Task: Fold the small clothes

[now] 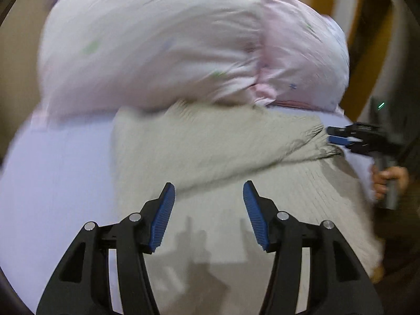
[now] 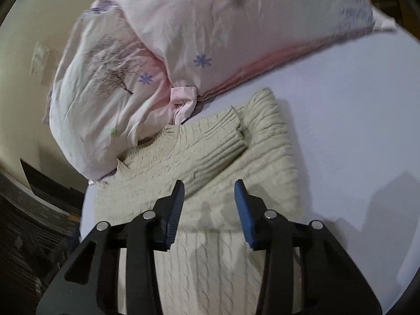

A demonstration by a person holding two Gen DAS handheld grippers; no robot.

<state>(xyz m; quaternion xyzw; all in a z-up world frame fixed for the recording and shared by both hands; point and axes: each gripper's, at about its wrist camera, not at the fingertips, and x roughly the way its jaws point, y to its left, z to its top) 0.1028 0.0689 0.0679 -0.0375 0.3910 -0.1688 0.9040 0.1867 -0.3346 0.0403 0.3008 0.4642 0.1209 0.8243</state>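
A cream cable-knit sweater lies on a pale lilac bed sheet, with a ribbed sleeve folded across its body. My left gripper hovers open and empty above the sweater's near part. My right gripper is open just above the folded sleeve, holding nothing. In the left wrist view the right gripper sits at the sweater's right edge, beside bunched knit; the view is blurred.
Two large pink pillows with flower prints lie at the head of the bed, touching the sweater's far edge. The sheet spreads to the right. The bed's edge and dark floor are at left.
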